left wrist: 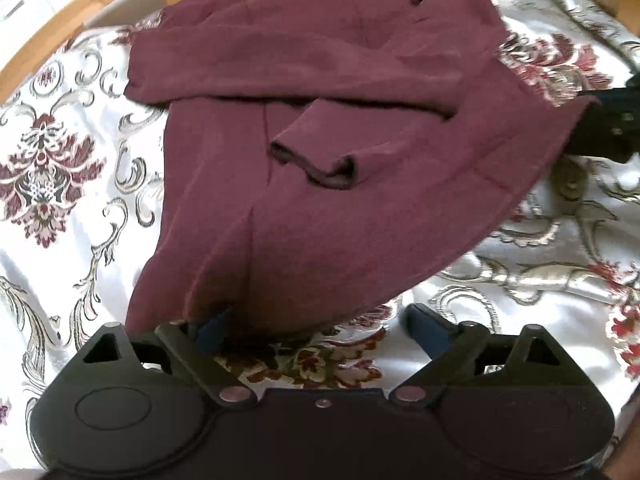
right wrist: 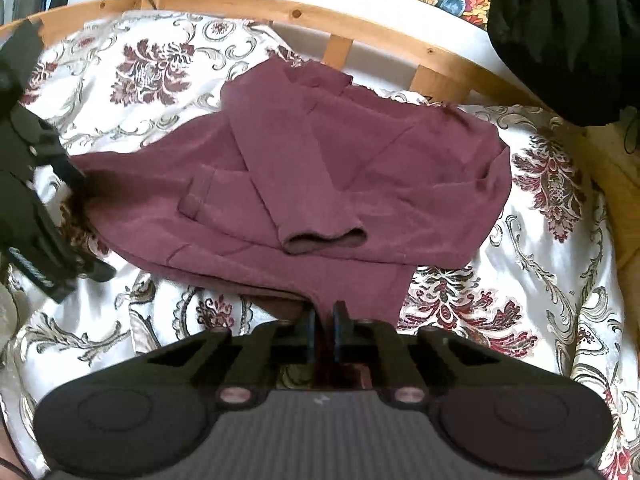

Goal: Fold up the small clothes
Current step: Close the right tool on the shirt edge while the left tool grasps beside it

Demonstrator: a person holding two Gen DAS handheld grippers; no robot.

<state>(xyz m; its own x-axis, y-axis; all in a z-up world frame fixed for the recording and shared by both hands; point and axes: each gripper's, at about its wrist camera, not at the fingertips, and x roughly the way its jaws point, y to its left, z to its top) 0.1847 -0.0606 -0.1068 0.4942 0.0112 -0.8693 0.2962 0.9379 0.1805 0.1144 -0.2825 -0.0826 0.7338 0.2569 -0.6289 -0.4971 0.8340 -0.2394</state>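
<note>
Maroon top is lying on the bed, on a shiny white floral bedspread, with both sleeves folded in across the body and one cuff sitting on top. Right tool is clamped tight on the near hem, pinching the fabric. Left tool is spread wide at another corner of the hem, one finger tucked against the cloth, not gripping. Wooden bed rail runs along the far side.
</note>
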